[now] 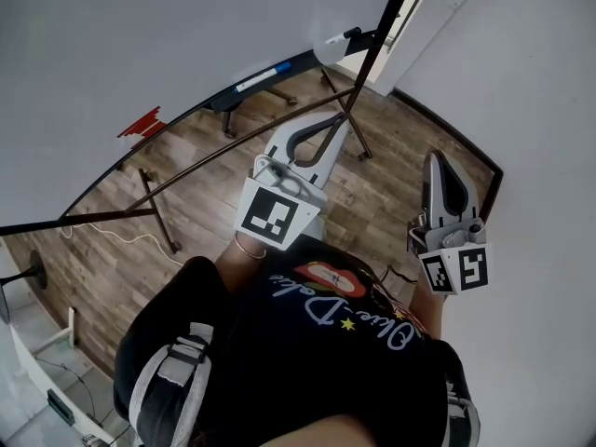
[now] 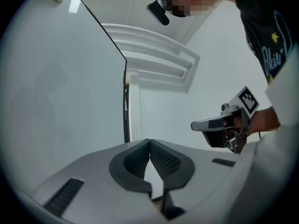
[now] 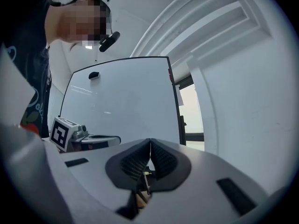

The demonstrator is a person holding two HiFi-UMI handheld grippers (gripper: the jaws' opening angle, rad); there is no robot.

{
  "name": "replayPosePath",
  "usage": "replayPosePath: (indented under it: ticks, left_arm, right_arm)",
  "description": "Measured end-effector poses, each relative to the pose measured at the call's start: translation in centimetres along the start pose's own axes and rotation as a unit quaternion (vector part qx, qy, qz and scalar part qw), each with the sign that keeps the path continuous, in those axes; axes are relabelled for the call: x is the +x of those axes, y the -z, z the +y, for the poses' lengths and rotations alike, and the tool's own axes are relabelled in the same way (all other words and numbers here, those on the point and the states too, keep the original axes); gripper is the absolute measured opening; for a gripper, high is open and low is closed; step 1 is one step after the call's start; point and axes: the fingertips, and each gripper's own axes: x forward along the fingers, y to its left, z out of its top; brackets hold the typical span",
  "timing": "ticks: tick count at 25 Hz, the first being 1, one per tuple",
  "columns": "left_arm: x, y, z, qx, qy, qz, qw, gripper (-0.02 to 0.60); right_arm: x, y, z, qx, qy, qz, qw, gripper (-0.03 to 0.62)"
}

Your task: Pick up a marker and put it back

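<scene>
Both empty w/ jaws shut tip-to-tip: left gripper [image 1: 335, 125] at frame ctr, right gripper [image 1: 435, 159] at mid-right, whiteboard [image 1: 140, 35] upper left, over wood floor [image 1: 205, 170].

Brown wood-grain floor [image 1: 391, 189], white whiteboard [image 1: 102, 45], black shirt [image 1: 279, 361] with white lettering and red print.

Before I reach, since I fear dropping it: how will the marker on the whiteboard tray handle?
The marker looks slim and straight, so it is probably light and stiff. It lies lengthwise on the narrow tray, and if its body is round, as it seems, a sideways nudge could roll it off the edge.
</scene>
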Motion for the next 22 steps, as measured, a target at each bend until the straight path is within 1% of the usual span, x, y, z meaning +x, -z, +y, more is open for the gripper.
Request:
replayPosePath:
  ticks: [8, 14, 22]
  left_arm:
    - [0.3, 0.8, 4.8, -0.009, -0.025, -0.005, 0.9996, 0.004]
    - [0.4, 1.2, 7.1, -0.009, -0.039, -0.005, 0.9992, 0.003]
    - [0.1, 1.9, 8.9, -0.003, -0.087, 0.014, 0.9961, 0.004]
  right_arm:
    - [5.9, 0.1, 0.7, -0.006, -0.028, 0.000, 1.000, 0.002]
    - [9.0, 0.6, 1.1, 0.001, -0.045, 0.003, 0.999, 0.002]
    - [13.1, 1.2, 0.3, 0.009, -0.090, 0.005, 0.996, 0.003]
